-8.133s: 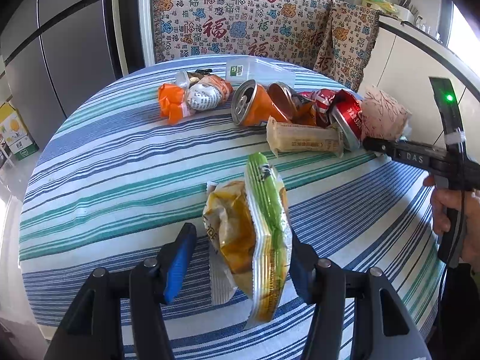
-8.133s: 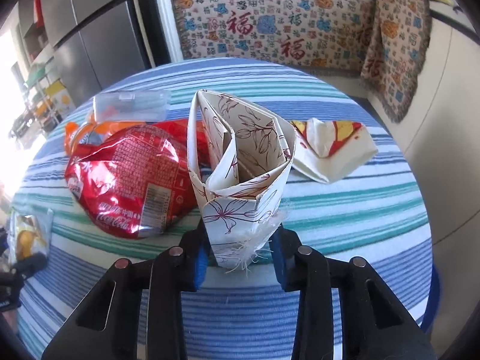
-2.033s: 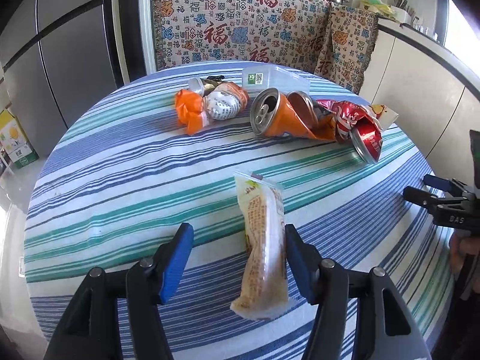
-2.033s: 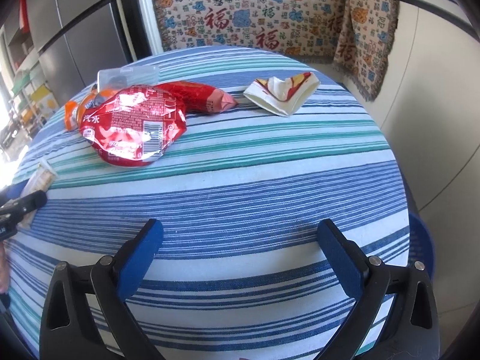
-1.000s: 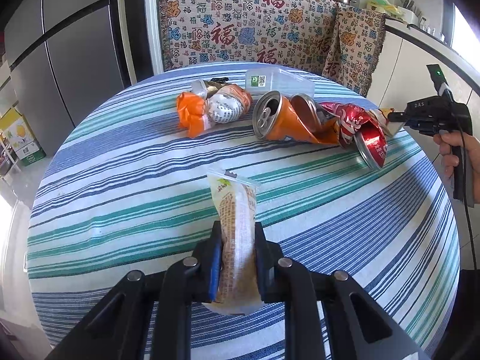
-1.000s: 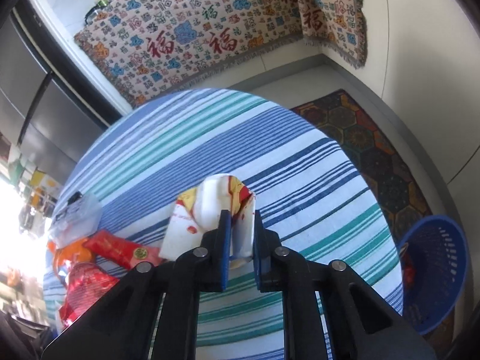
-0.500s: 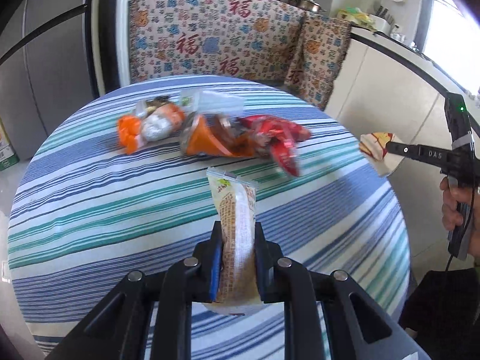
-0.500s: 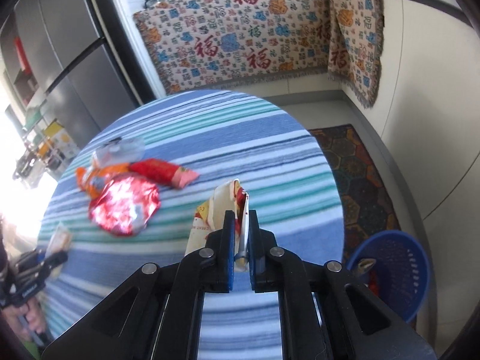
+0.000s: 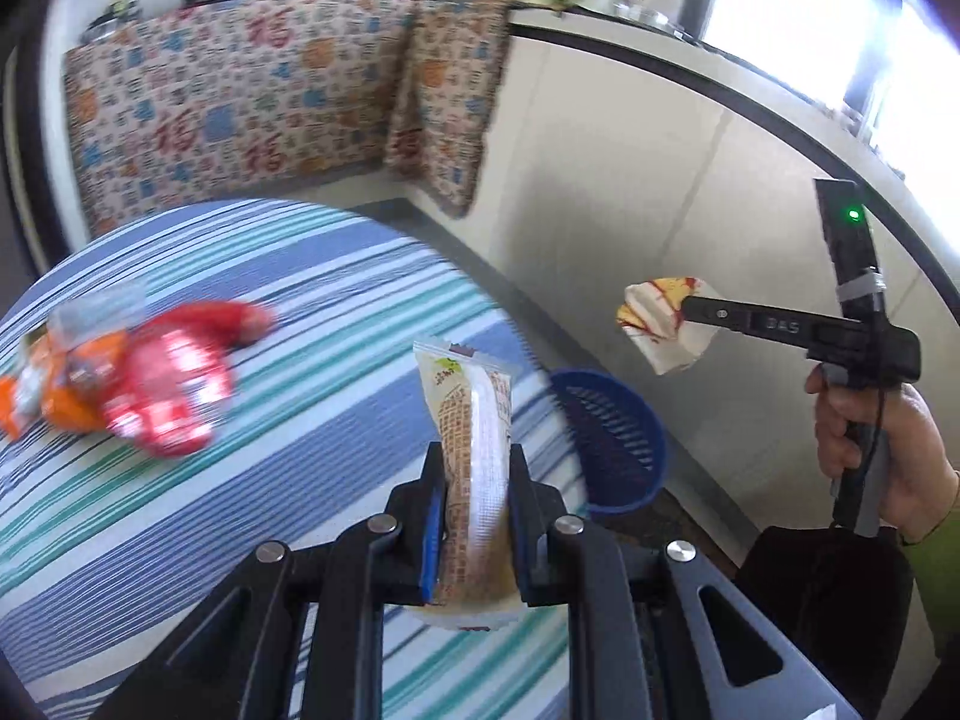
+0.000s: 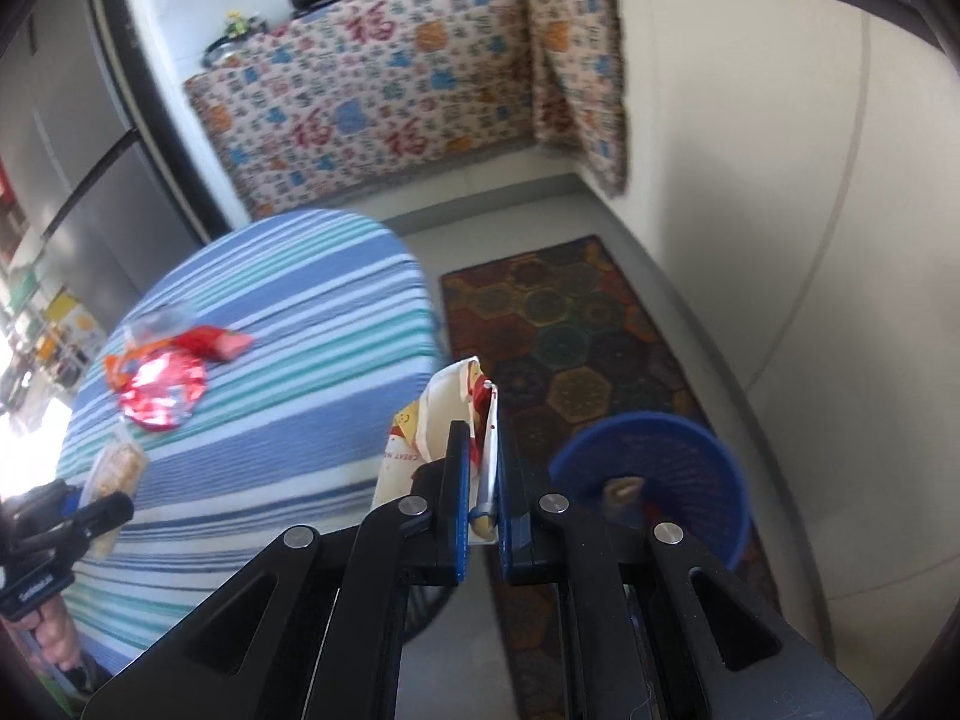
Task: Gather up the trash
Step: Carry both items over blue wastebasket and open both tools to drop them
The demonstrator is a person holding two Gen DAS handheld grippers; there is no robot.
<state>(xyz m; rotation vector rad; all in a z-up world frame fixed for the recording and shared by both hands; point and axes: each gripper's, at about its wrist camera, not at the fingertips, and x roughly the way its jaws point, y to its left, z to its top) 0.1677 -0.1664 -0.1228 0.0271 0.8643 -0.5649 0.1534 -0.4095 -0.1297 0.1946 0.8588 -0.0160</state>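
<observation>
Both tools now off the bench edge: left tool clamps biscuit packet, right tool clamps crumpled wrapper, nearing blue basket; drop next.

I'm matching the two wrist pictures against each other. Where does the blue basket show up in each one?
Left wrist: the blue basket sits just right of centre, on the floor past the table's edge, behind the wafer pack in the left jaws.
Right wrist: the basket is lower right, on the floor by the patterned rug, right of the jaws.
Shared landmark: the striped table.
</observation>
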